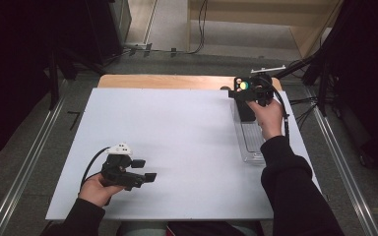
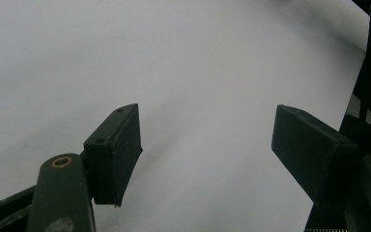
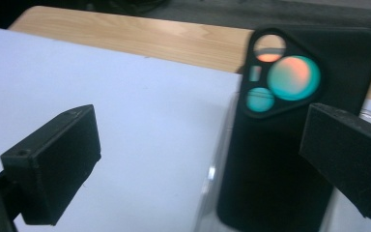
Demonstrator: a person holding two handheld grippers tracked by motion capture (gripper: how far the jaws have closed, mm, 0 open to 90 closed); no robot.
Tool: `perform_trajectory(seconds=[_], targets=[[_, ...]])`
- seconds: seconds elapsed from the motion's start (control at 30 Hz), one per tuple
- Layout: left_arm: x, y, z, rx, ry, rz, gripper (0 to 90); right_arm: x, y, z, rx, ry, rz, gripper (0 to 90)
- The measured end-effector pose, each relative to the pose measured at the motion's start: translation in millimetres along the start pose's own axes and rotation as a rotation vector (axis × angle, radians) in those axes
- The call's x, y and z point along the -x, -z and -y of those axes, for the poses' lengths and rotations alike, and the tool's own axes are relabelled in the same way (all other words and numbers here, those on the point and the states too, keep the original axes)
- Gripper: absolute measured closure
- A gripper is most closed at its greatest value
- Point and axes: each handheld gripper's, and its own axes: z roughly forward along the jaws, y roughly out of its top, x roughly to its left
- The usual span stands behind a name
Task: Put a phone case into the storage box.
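Two sets of tongs are in play. The right tongs [image 3: 198, 164] stand with jaws apart and nothing clamped; in the right gripper view a black phone case [image 3: 290, 135] sits just ahead of them, offset toward one jaw, and whether that jaw's pad touches its edge cannot be told. The case stands upright at the far end of a clear plastic tray [image 1: 250, 142], which lies along the right edge of the table [image 1: 177, 132], near the far right corner. Its camera cut-out faces the tongs.

Risks, as judged from this position:
1. The case is off-centre between the jaws. Closing now would likely catch one edge only and twist or tip it.
2. The case appears to lean on the tray's thin wall. A sideways nudge could knock it flat or push the light tray toward the table edge.
3. The case is probably soft; a hard pinch may bow it so that it springs out.

The right hand [image 1: 268, 115] is stretched far forward, forearm over the tray, tongs pointing away and slightly down. The left hand [image 1: 98, 189] rests low near the near left corner, its left tongs [image 1: 145, 169] apart and empty, aimed across bare table.
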Motion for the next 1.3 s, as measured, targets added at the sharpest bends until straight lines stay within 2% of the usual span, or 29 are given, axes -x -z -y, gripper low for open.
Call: perform_trajectory(seconds=[0.03, 0.07, 0.1, 0.13, 0.17, 0.2, 0.33, 0.43, 0.53, 0.57, 0.6, 0.8, 0.93, 1.1, 1.3], targets=[[-0.4, 0.0, -0.1, -0.002, -0.001, 0.001, 26.3, 0.0, 0.0, 0.0, 0.0, 0.0, 0.0, 0.0], [-0.6, -0.2, -0.3, -0.002, -0.001, 0.001, 26.3, -5.9, 2.8, 0.8, -0.007, 0.021, -0.033, 0.0], [-0.7, 0.0, -0.5, -0.003, 0.0, 0.002, 26.3, -9.2, 4.0, 1.5, -0.011, 0.028, -0.044, 0.0], [-0.7, 0.0, -0.5, -0.003, 0.0, 0.002, 26.3, -9.2, 4.0, 1.5, -0.011, 0.028, -0.044, 0.0], [-0.7, 0.1, -0.7, -0.002, -0.001, 0.002, 26.3, -15.7, 6.3, 2.7, -0.02, 0.048, -0.062, 0.0], [-0.8, 0.3, -0.9, -0.003, -0.001, 0.002, 26.3, -15.7, 6.3, 2.7, -0.02, 0.048, -0.062, 0.0], [-0.7, 0.5, -1.5, -0.001, -0.001, 0.004, 26.3, -30.2, 9.7, 5.9, -0.027, 0.085, -0.101, 0.0], [-0.8, 0.7, -1.7, -0.001, -0.001, 0.006, 26.3, -34.4, 10.3, 7.8, -0.025, 0.1, -0.119, 0.0], [-1.1, 0.7, -1.8, -0.002, -0.001, 0.01, 26.3, -41.2, 10.7, 13.7, -0.024, 0.112, -0.167, 2.1], [-1.1, 0.7, -1.8, -0.002, -0.001, 0.01, 26.3, -41.2, 10.7, 13.7, -0.024, 0.112, -0.167, 2.1], [-1.3, 0.7, -1.9, -0.004, -0.003, 0.012, 26.3, -44.5, 10.3, 17.1, -0.032, 0.122, -0.173, 12.4], [-2.4, 0.3, -2.6, -0.007, -0.006, 0.018, 26.3, -51.9, 6.0, 27.9, -0.066, 0.141, -0.213, 13.2], [-2.8, 0.4, -3.3, -0.01, -0.006, 0.024, 26.4, -56.5, 4.3, 33.2, -0.087, 0.156, -0.218, 19.0], [-4.2, 1.0, -4.0, -0.005, -0.003, 0.029, 26.3, -60.7, 2.7, 38.3, -0.104, 0.173, -0.225, 20.8], [-5.1, 1.8, -4.2, 0.0, -0.004, 0.037, 26.3, -66.0, 4.1, 47.8, -0.115, 0.211, -0.256, 22.7]])
